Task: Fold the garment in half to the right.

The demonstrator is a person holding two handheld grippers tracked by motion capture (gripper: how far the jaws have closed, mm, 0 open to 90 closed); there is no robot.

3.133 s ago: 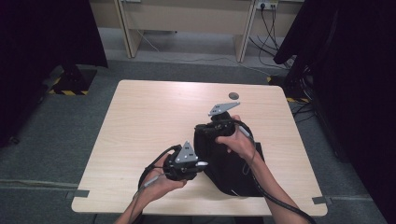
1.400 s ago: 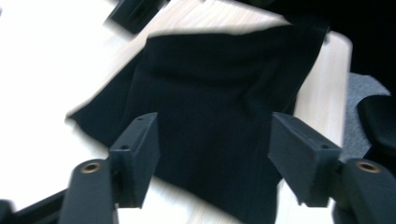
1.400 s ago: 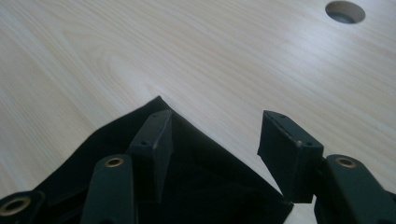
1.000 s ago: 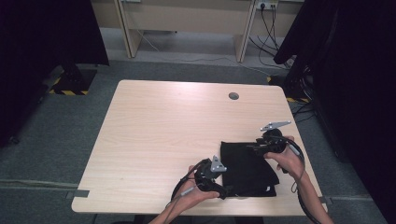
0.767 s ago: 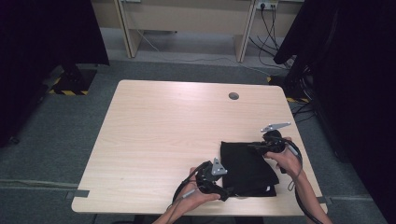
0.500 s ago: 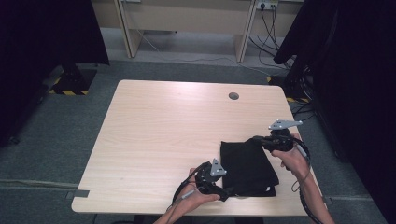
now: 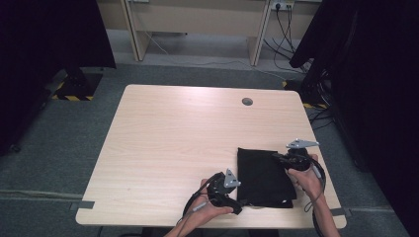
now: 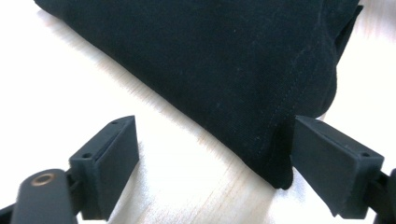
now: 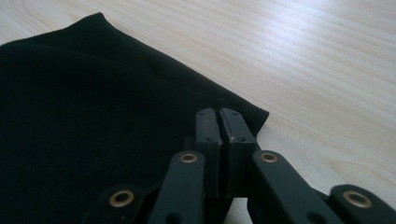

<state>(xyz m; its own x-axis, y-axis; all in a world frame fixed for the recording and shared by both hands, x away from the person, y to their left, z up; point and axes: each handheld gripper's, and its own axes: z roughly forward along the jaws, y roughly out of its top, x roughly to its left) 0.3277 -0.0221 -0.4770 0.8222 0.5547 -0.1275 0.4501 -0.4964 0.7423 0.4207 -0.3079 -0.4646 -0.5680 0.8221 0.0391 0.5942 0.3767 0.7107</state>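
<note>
A folded black cloth lies flat on the pale wooden worktop, close to its near edge and toward the right, well apart from the round cable hole farther back. The left gripper sits at the cloth's near left corner with its jaws standing wide; one jaw is over bare wood, the other just beside the hemmed corner, and nothing is pinched between them. The right gripper rests at the cloth's far right corner, where its jaws have just been closing and now stand pressed together; whether a thin layer of fabric is caught between them cannot be told, since the tips meet above the cloth's edge with no fold visibly drawn in. The risk here seems to lie in that uncertain hold: if the right jaws have shut on nothing, or on the top layer alone, a lift would likely leave the cloth behind or peel the fold open. The left jaws, straddling the corner loosely, could also shove the fabric and wrinkle it rather than catch it. A pull toward the near edge might drag the cloth off the worktop.
</note>
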